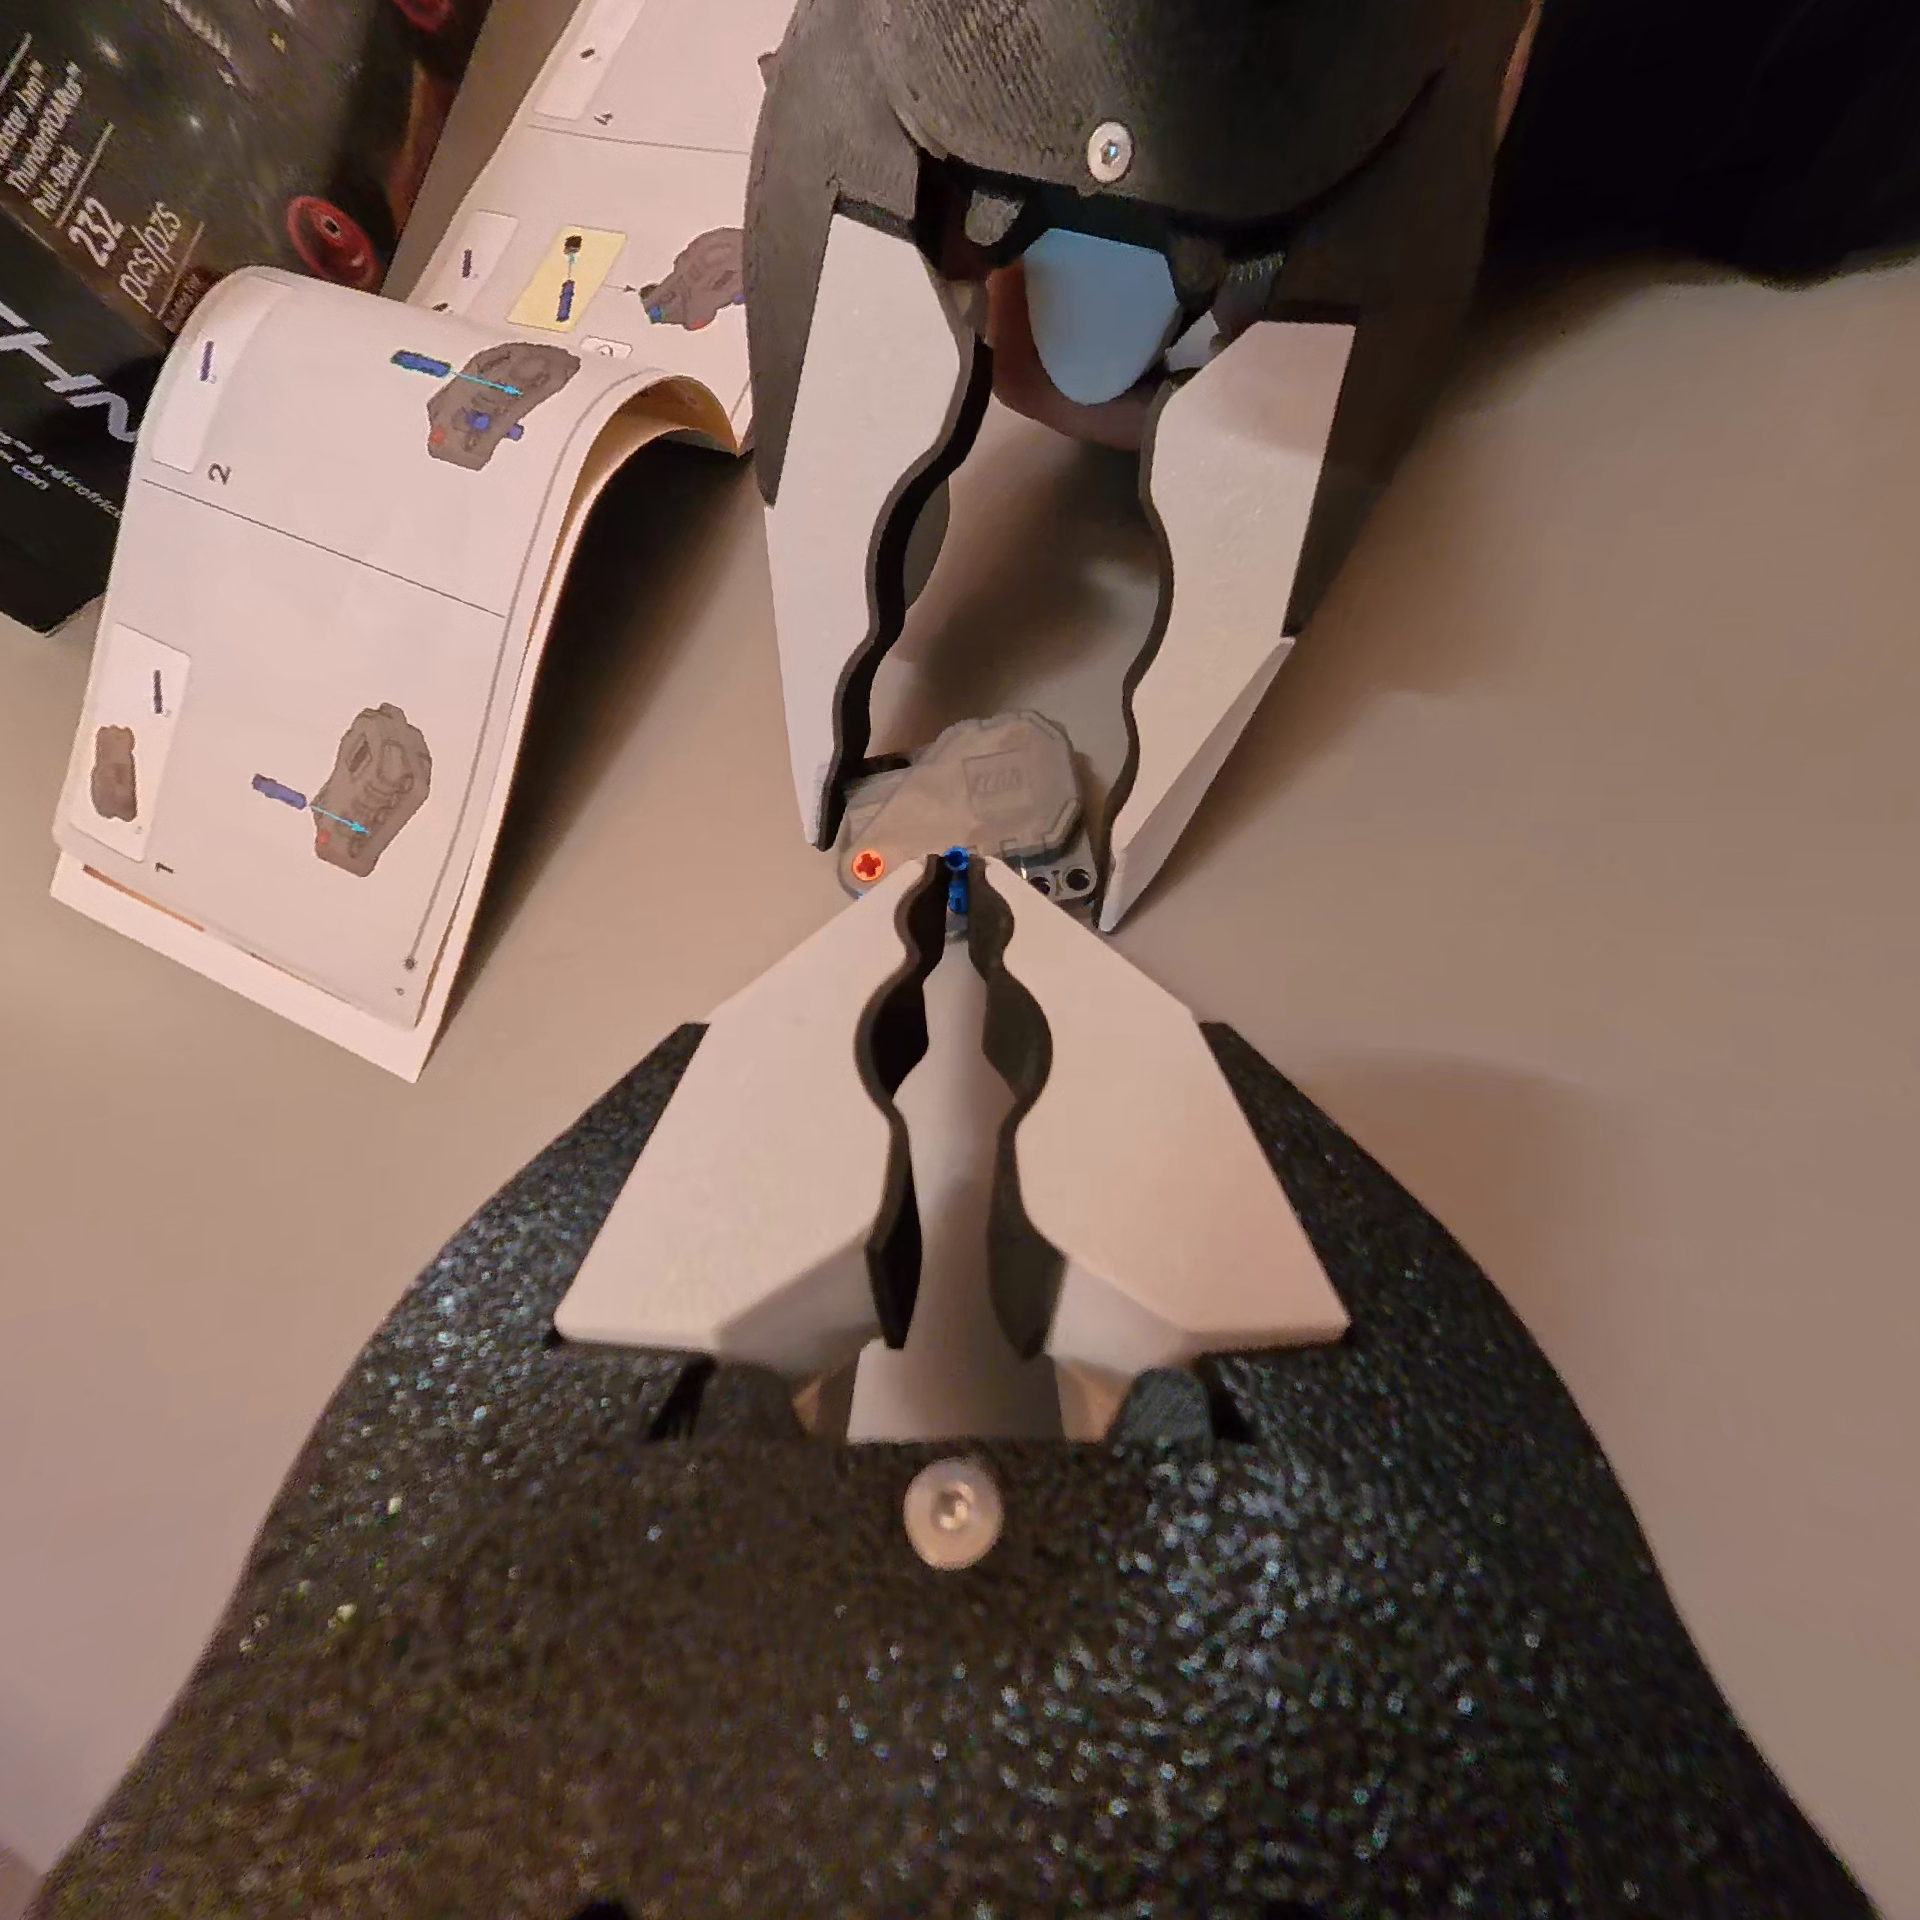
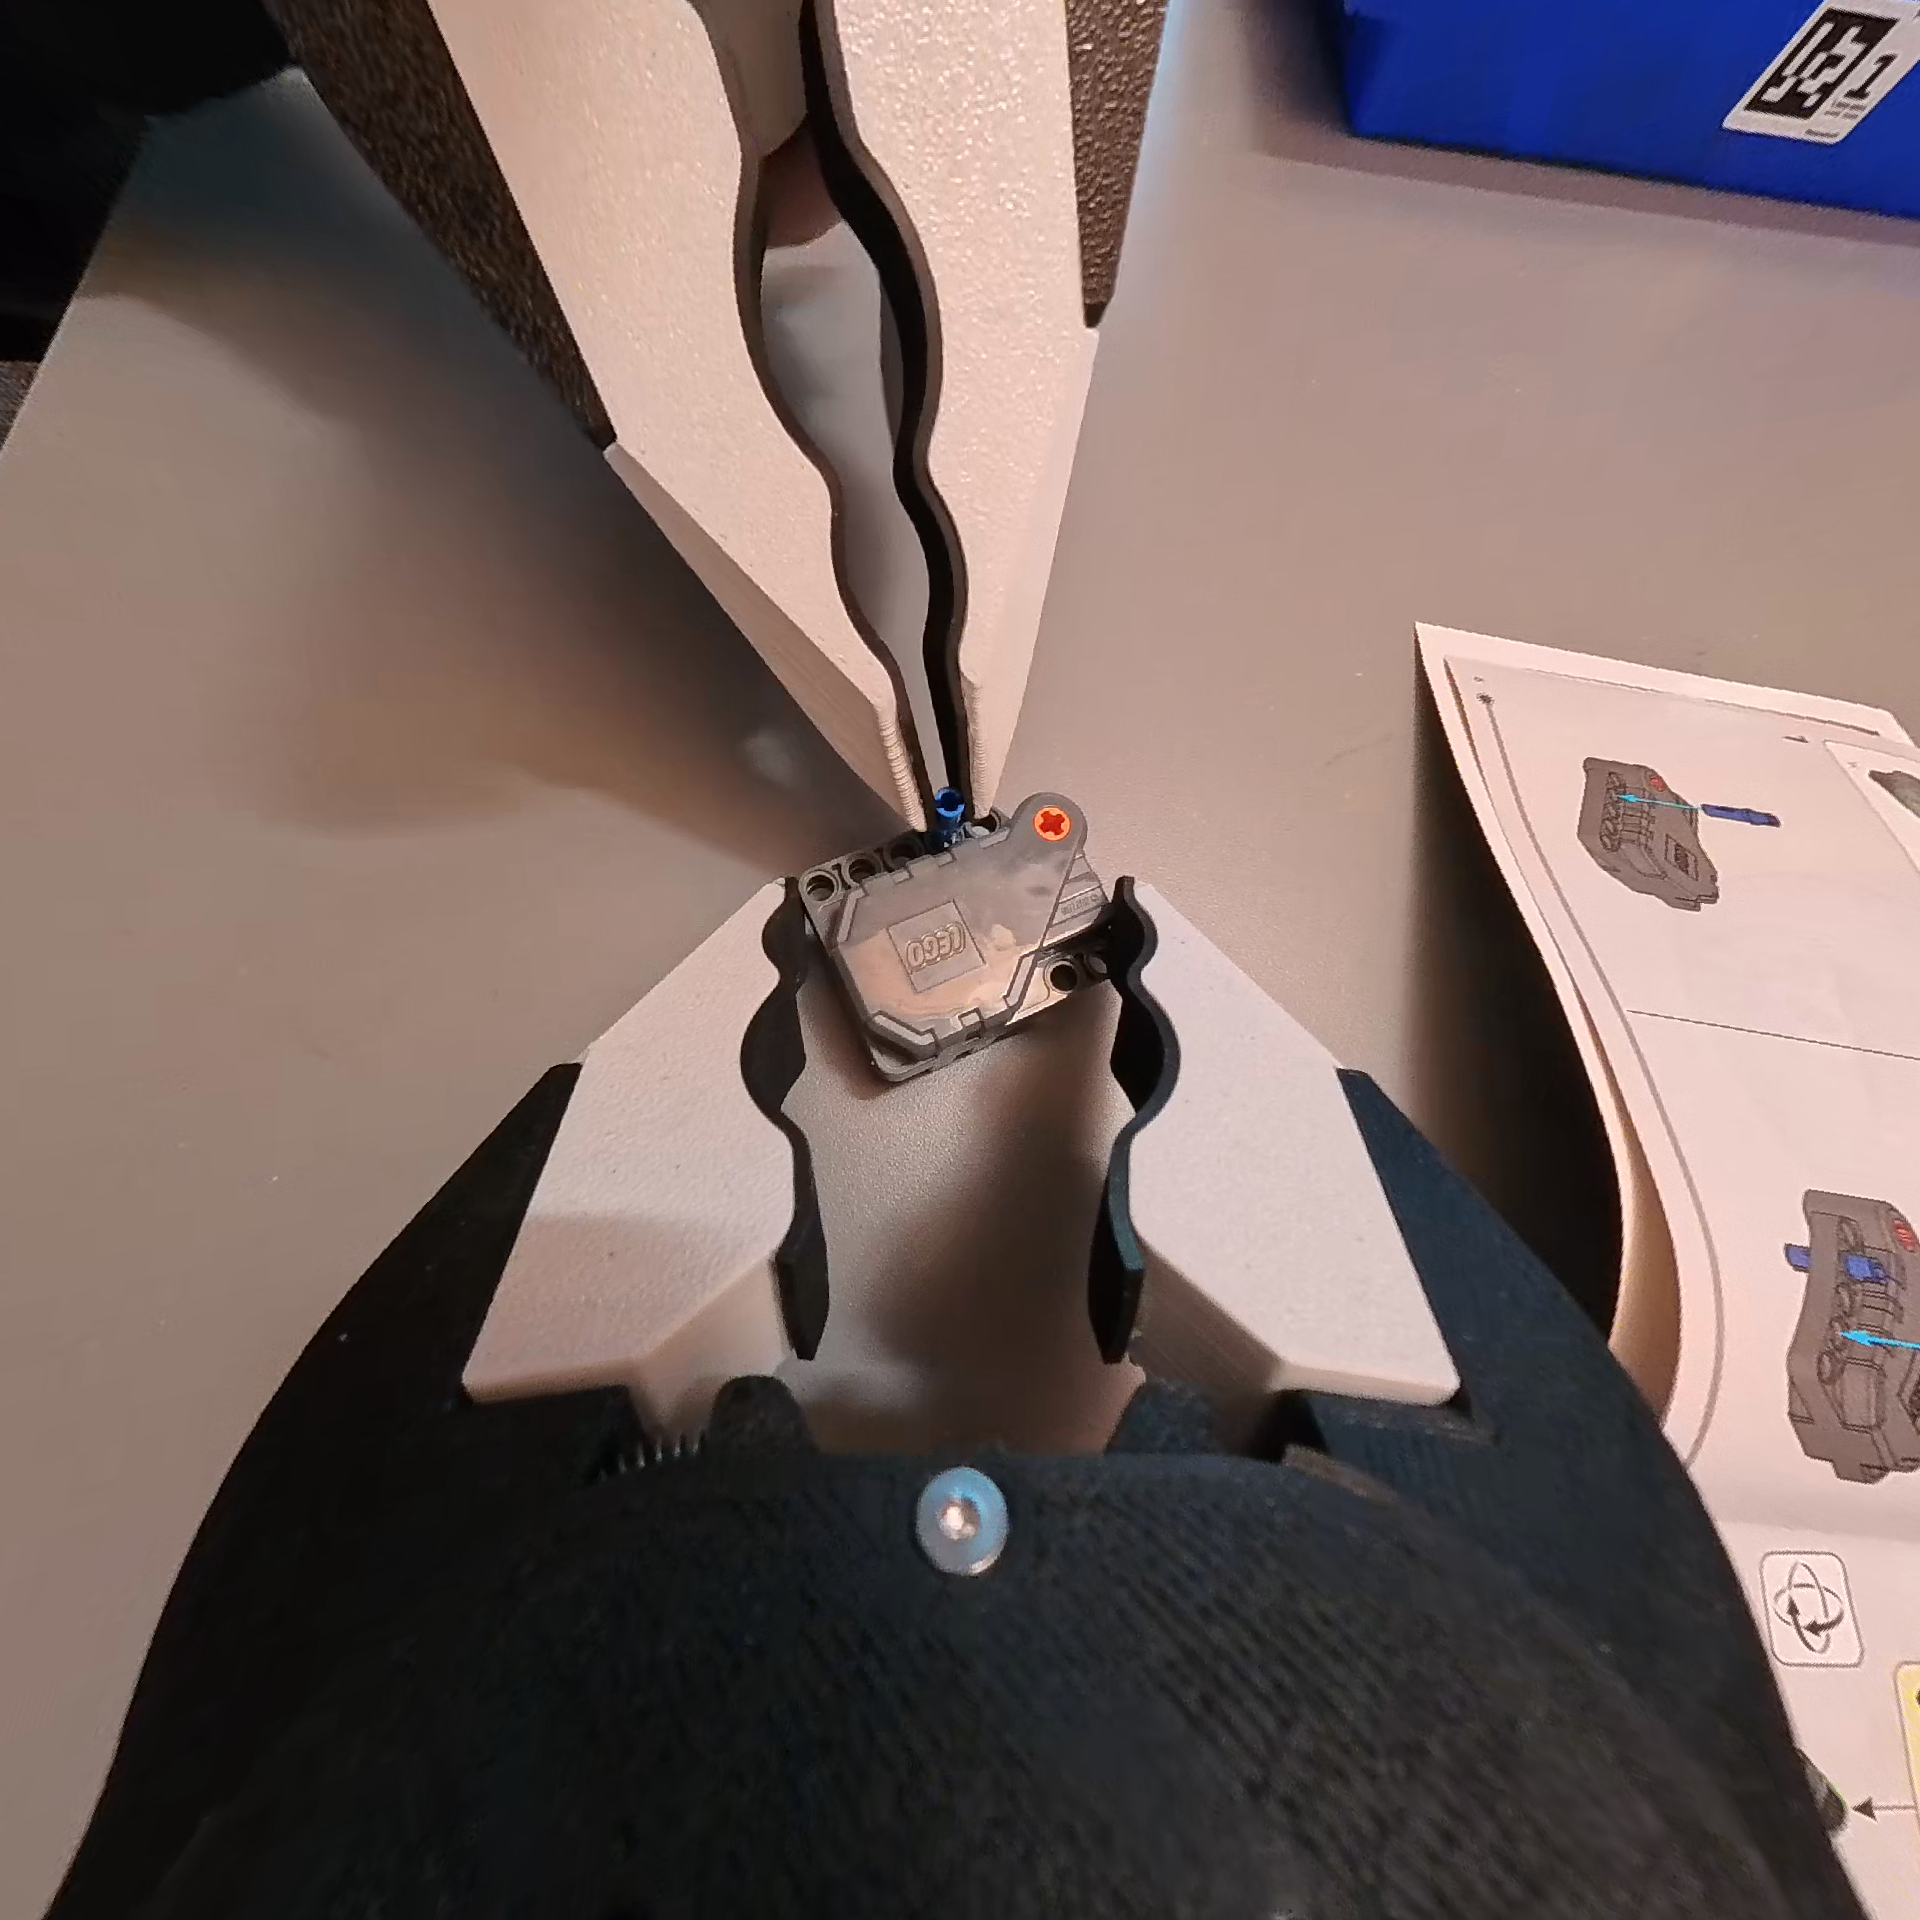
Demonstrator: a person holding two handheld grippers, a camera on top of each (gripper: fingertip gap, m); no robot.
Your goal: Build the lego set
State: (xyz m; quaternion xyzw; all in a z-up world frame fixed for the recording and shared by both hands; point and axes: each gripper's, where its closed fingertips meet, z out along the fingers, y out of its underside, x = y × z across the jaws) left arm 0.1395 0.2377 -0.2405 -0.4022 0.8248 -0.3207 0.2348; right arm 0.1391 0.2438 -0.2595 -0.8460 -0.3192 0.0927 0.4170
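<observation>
Left tool (image 1: 956,883) pinches blue pin (image 2: 948,805) against motor block (image 2: 956,951).

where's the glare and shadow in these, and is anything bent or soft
Left wrist view: warm light, the instruction booklet bowed by the wide lens, the left gripper body speckled with glints. Right wrist view: sheen on the grey motor block, soft shadows on the table.

Glossy grey plastic motor block (image 2: 940,951); matt paper booklet (image 1: 312,644); smooth table (image 1: 1558,935)

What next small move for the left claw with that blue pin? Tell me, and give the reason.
Probably ease the left claw forward, pressing the blue pin into the grey motor block. The pin's tip meets the block's holed edge, most of it outside, and the right claw brackets the block.
</observation>
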